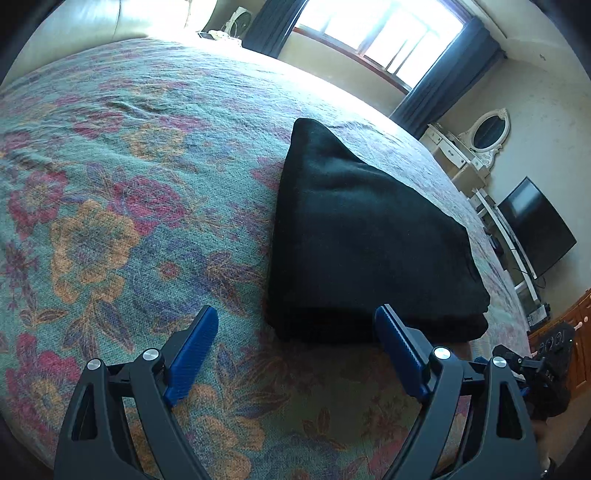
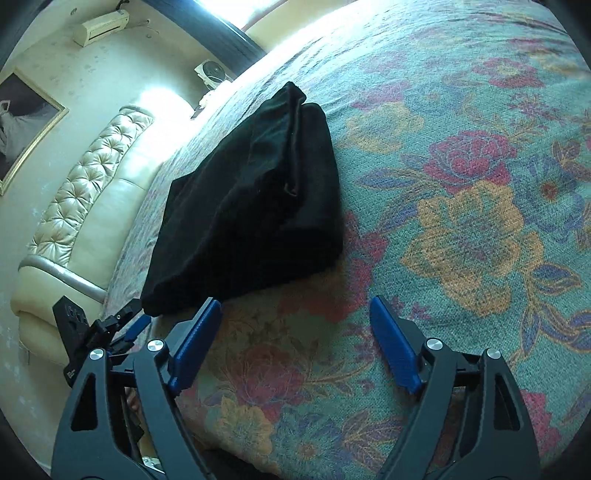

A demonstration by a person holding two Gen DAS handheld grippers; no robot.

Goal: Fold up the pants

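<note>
Pants [image 1: 365, 236], black and already gathered into a thick compact bundle of several layers, lie on the floral bedspread [image 1: 110, 221], nearer one side of the bed than its middle. Their shape suggests the folding is essentially complete: the edges stack squarely and nothing trails loose.

Both tools sit at the near edge of the bundle, apart from it. The left gripper [image 1: 295, 339] has its blue fingers spread wide, with only bedspread between them; the right finger's tip overlaps the bundle's near edge in the picture, but whether it touches the cloth cannot be told. The right gripper [image 2: 295, 325] is likewise spread and holds nothing, the bundle's corner lying just beyond its left finger. Being open and empty on either side fits a release after the last fold.

From the left wrist the bundle's smooth top and layered front edge show, with a window [image 1: 380, 33], a white dresser with mirror [image 1: 476, 140] and a dark screen [image 1: 535, 225] beyond. The right wrist instead reveals a seam or hem ridge running along the top of the bundle, plus the tufted headboard [image 2: 85, 177], which the other view shows only as a plain pale corner.
</note>
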